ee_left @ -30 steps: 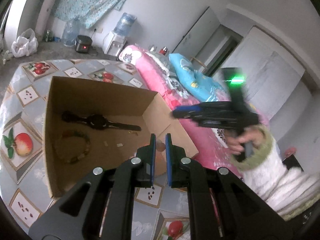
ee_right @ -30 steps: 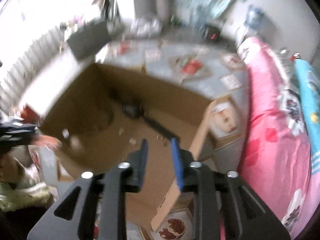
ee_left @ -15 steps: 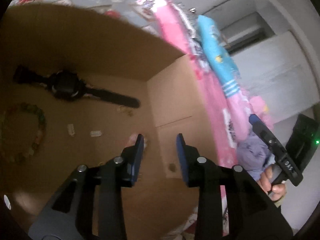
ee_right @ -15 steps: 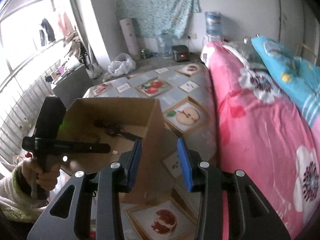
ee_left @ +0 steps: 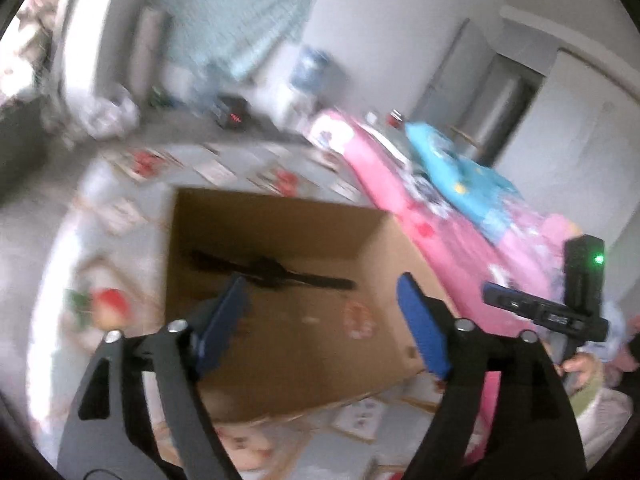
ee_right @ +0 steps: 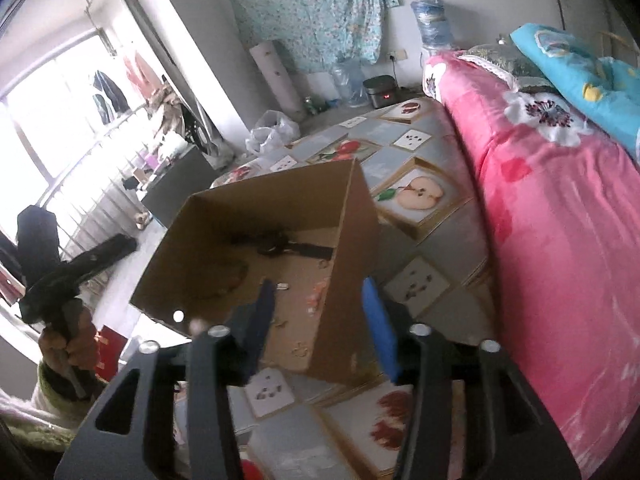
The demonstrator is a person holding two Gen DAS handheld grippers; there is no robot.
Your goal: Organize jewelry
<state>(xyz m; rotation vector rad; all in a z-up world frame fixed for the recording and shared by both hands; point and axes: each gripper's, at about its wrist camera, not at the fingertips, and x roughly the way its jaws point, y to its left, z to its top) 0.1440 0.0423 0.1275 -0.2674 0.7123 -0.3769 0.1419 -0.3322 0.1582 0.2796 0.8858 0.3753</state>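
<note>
Nearest the cameras, the left hand-held gripper (ee_left: pixel 320 320) and the right hand-held gripper (ee_right: pixel 318 320) both hang released, jaws spread wide and empty, above the cardboard box (ee_right: pixel 352 264), which sits on the fruit-patterned mat (ee_right: pixel 424 196) near the edge that runs along the pink bed (ee_right: pixel 560 220). Deeper in, toward the box's far wall, lies the black watch (ee_left: pixel 272 270), with a beaded bracelet (ee_right: pixel 236 276) beside it. Any next pick is best made straight down, clear of the box's walls.

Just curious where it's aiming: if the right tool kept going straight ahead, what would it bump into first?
Probably the near side wall of the open brown cardboard box, which sits between the right tool fingers; depth is unclear.
</note>
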